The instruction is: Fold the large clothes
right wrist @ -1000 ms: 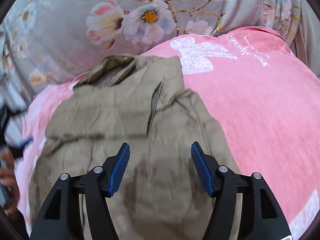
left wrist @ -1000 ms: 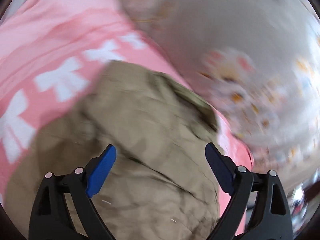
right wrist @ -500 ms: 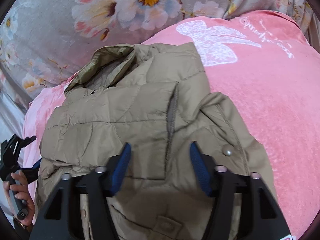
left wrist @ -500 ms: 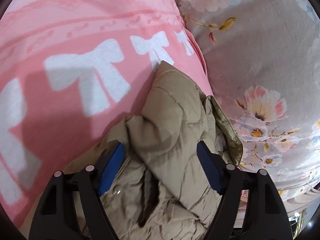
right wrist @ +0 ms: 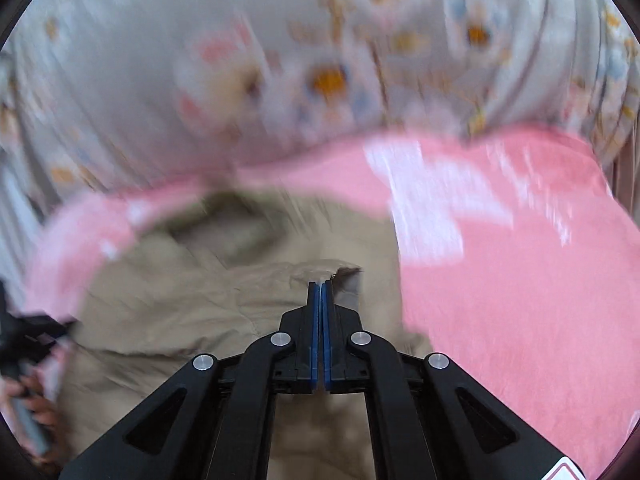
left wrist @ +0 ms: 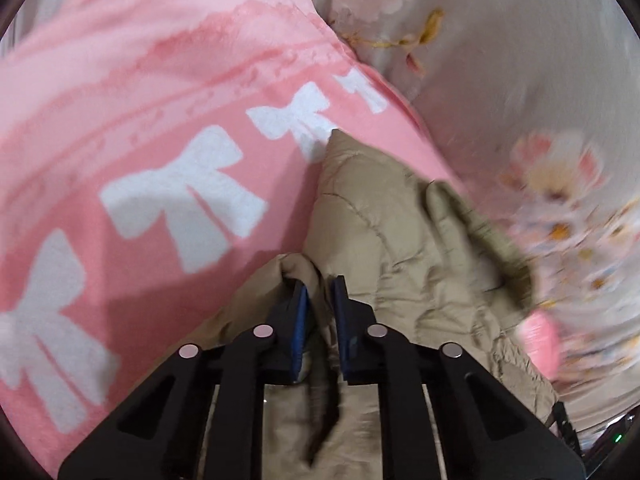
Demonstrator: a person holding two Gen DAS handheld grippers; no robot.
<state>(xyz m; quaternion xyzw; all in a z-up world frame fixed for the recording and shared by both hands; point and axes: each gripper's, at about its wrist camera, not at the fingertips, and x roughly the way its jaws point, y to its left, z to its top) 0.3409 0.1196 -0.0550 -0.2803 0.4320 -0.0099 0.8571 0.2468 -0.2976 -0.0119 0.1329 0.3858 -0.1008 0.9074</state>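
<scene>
A khaki quilted jacket lies on a pink blanket. My left gripper is shut on a thick fold of the jacket's edge, with fabric bunched between the blue pads. In the right wrist view the jacket is blurred by motion. My right gripper is shut on a thin edge of the jacket fabric, which pokes out just past the tips. The other gripper and the hand holding it show at the left edge of the right wrist view.
The pink blanket with white bow prints covers the bed and fills the right side of the right wrist view. A grey floral sheet lies behind it.
Both grippers were open above the jacket; now both have closed on its fabric. The right wrist view has turned blurry from fast motion.
</scene>
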